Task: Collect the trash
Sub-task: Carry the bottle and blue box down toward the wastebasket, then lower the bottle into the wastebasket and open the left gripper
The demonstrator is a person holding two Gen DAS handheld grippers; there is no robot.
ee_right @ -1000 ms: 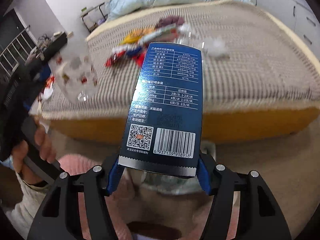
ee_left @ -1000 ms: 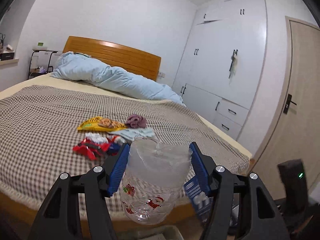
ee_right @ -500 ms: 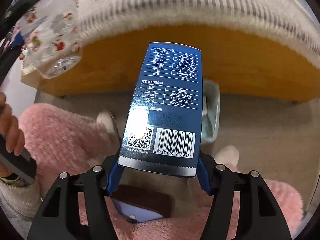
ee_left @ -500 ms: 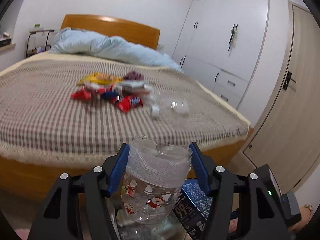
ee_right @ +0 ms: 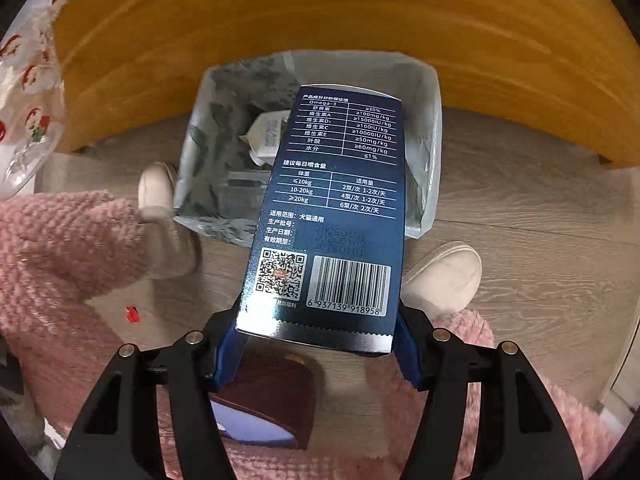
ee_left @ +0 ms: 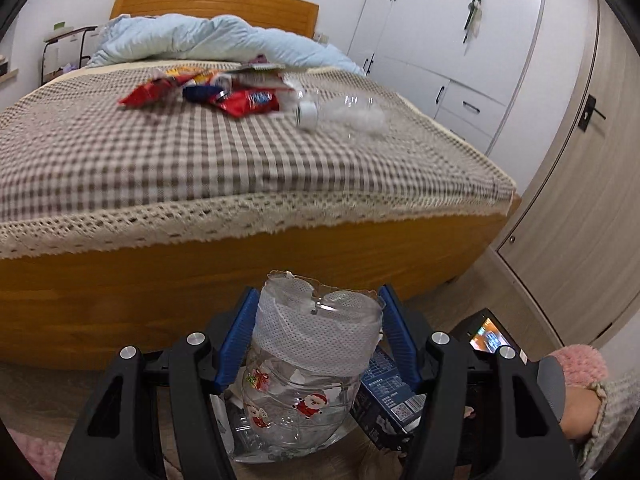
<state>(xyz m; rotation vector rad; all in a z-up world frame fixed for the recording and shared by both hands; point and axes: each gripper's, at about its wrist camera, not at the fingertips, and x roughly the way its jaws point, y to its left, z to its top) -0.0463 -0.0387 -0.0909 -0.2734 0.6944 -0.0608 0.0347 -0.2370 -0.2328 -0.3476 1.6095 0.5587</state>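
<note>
My left gripper is shut on a clear plastic jar with Santa pictures and a white mesh band. The jar also shows at the left edge of the right wrist view. My right gripper is shut on a dark blue carton with a barcode, pointing straight down over a bin lined with a clear bag. A white carton lies inside the bin. The blue carton appears beside the jar in the left wrist view. Snack wrappers and a clear bottle lie on the bed.
The checked bedspread sits on an orange wooden bed frame just behind the bin. The person's pink fleece trousers and beige slippers flank the bin on the wood floor. A white wardrobe and a door stand at right.
Both grippers have dropped from bed height towards the floor. The right one has tipped down until the bin lies under the carton; the jar now hangs in front of the bed frame.
</note>
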